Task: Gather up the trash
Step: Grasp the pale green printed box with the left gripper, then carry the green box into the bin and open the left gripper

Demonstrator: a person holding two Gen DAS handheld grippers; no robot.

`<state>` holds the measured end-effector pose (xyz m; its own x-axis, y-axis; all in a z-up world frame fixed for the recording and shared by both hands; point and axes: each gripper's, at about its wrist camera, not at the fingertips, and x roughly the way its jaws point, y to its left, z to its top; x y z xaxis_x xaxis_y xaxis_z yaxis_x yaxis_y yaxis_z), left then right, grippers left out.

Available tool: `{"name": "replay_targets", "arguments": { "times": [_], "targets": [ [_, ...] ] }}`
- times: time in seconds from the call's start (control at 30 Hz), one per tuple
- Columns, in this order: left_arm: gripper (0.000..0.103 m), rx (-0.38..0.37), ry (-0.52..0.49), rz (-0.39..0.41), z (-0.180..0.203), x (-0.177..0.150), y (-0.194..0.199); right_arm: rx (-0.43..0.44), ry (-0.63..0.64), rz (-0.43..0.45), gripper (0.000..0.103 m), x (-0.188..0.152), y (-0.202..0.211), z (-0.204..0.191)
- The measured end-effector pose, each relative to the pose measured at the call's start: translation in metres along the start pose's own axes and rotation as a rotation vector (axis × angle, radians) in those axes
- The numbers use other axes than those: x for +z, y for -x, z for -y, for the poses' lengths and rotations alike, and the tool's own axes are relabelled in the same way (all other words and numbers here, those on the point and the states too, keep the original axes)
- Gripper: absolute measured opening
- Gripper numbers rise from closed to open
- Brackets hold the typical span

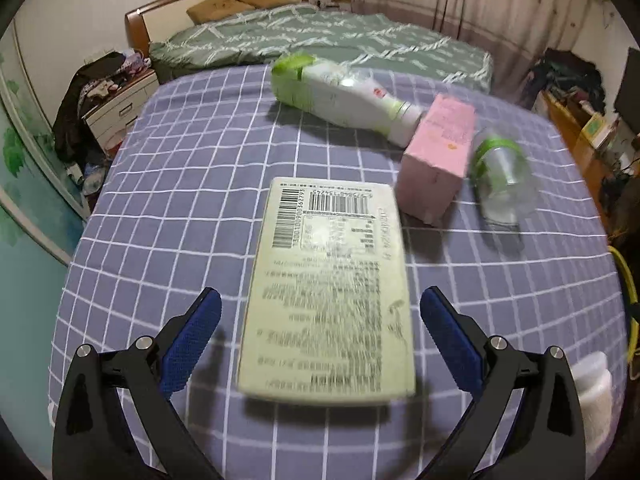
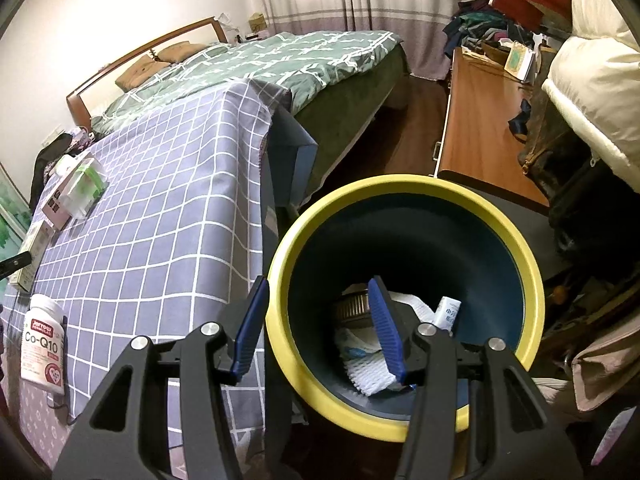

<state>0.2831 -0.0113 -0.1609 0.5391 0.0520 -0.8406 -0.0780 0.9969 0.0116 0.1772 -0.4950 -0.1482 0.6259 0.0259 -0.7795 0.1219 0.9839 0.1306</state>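
A flat pale box [image 1: 328, 292] printed with barcodes lies on the purple checked tablecloth [image 1: 180, 208]. My left gripper [image 1: 320, 294] is open just above it, its blue pads apart on either side of the box's near half without touching it. Beyond lie a white and green bottle [image 1: 340, 92], a pink box [image 1: 440, 156] and a clear cup with a green band [image 1: 504, 176]. My right gripper [image 2: 320, 284] is open with nothing held; it straddles the near rim of a yellow-rimmed dark bin [image 2: 500, 216]. A white foam net [image 2: 368, 372] and other wrappers lie inside the bin.
A white Co-Q10 bottle [image 2: 44, 344] lies near the table's front edge. A bed with a green cover [image 1: 320, 36] stands behind the table. A wooden desk [image 2: 480, 128] with piled clothes is to the right of the bin. A nightstand [image 1: 120, 104] is at the far left.
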Motion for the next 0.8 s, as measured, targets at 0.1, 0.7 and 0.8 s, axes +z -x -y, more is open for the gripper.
{"name": "replay_targets", "arguments": {
  "times": [0.1,0.7,0.8],
  "targets": [
    [0.098,0.003,0.008,-0.020,-0.001,0.004,-0.009,0.002,0.000,-0.005,0.049,-0.001,-0.003,0.001],
    [0.071,-0.068,-0.032,0.007,-0.003,-0.002,0.008,0.009,0.003,-0.009,0.049,-0.008,-0.001,0.000],
    [0.071,-0.088,-0.077,0.056,0.010,-0.005,0.037,0.006,-0.002,0.000,0.049,-0.010,0.006,0.003]
  ]
}}
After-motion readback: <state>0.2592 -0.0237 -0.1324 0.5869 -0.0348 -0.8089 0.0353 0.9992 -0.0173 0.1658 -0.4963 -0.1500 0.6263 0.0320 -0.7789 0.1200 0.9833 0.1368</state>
